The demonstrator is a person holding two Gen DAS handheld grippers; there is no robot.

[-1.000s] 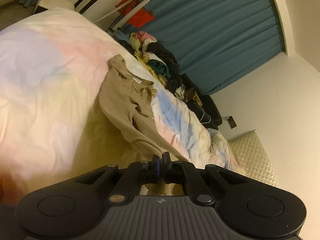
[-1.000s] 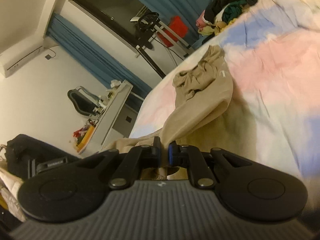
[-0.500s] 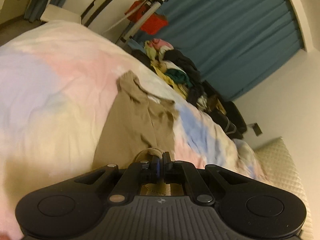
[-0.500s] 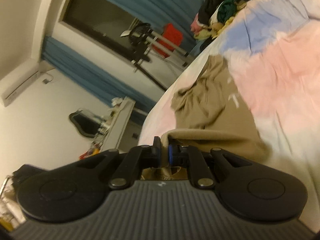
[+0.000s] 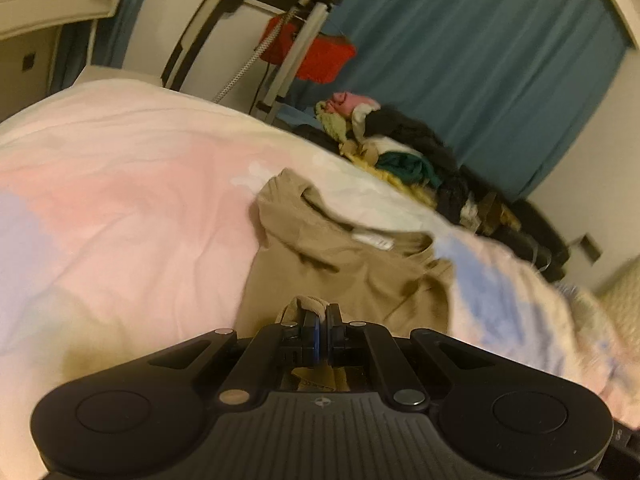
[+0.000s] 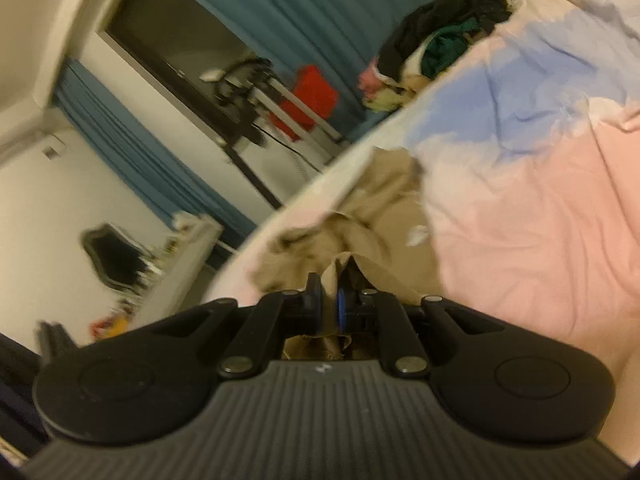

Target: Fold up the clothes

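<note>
My left gripper (image 5: 323,320) is closed on a bunched fold of the tan T-shirt (image 5: 344,264), which lies on the bed (image 5: 120,208) with its pastel pink, blue and cream cover, the collar with a white label pointing away from me. My right gripper (image 6: 330,300) has its jaws slightly apart with a fold of the same T-shirt (image 6: 380,216) pinched between them, near the edge of the bed (image 6: 540,208). Behind the shirt, a pile of mixed clothes (image 5: 400,152) sits at the far side of the bed, in front of a blue curtain (image 5: 480,60).
</note>
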